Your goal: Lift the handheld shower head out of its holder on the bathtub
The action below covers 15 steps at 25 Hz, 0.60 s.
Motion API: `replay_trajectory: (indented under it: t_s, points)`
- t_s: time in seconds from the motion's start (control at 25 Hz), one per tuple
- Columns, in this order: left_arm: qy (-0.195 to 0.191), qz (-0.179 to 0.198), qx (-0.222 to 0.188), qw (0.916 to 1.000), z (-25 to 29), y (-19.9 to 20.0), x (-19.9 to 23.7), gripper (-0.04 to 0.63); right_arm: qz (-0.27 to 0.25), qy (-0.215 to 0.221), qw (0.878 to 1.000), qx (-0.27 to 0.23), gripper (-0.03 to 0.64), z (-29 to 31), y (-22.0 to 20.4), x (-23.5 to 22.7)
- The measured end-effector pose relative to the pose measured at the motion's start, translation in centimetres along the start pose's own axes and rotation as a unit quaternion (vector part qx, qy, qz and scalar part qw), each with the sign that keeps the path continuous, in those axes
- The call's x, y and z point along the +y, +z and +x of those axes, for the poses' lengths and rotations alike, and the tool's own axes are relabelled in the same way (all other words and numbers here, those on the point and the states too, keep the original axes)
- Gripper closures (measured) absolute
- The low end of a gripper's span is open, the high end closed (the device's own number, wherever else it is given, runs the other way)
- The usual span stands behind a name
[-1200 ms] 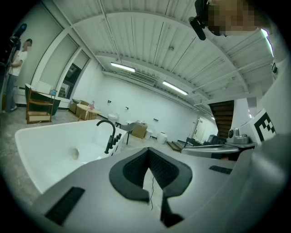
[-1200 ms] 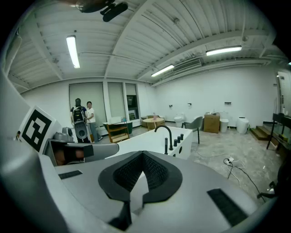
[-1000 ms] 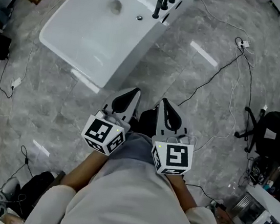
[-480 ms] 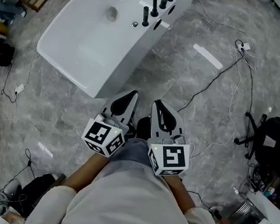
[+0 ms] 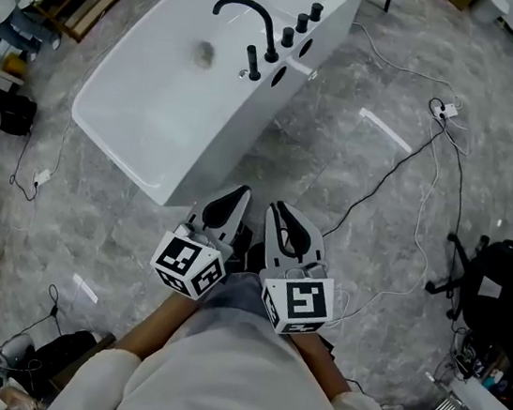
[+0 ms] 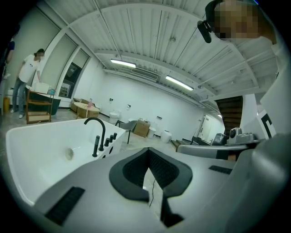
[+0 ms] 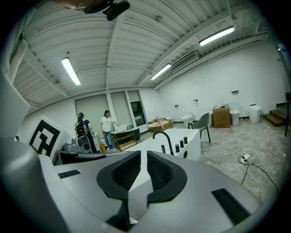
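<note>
The shower head (image 5: 253, 61) stands upright in its holder (image 5: 245, 74) on the tub's (image 5: 148, 104) rim, just beside the spout (image 5: 245, 6) and the row of knobs (image 5: 302, 23). Both tools hang well short of the tub with nothing in them. The left tool (image 5: 239, 192) has its jaws together, and the right tool (image 5: 276, 206) has just been opening its jaws to a narrow slit. I'd worry that slit is too tight and knocks the handle, or that a tool closes on the spout or a knob instead. Cables (image 5: 386, 161) on the floor (image 5: 319, 161) beside the tub could catch a foot. The tub looks dry and empty, only its drain (image 5: 202, 52) showing.
</note>
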State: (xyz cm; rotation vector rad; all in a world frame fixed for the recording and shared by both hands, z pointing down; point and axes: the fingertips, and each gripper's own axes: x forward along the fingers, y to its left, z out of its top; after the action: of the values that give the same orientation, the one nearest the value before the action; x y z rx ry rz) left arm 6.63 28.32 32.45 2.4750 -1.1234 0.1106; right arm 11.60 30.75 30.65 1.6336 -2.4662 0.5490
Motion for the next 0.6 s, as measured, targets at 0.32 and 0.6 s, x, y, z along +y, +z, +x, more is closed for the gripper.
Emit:
replay_trajectory:
  t_s: [0.32, 0.6]
  points:
    - [-0.016, 0.001, 0.014, 0.9998, 3.2, -0.8, -0.1, 0.591, 0.01, 0.004, 1.0, 0.007, 0.499, 1.6, 0.0, -2.2]
    - [-0.033, 0.022, -0.013, 0.9991, 6.7, 1.7, 0.3, 0.591, -0.013, 0.016, 1.0, 0.023, 0.483, 4.3, 1.1, -4.0]
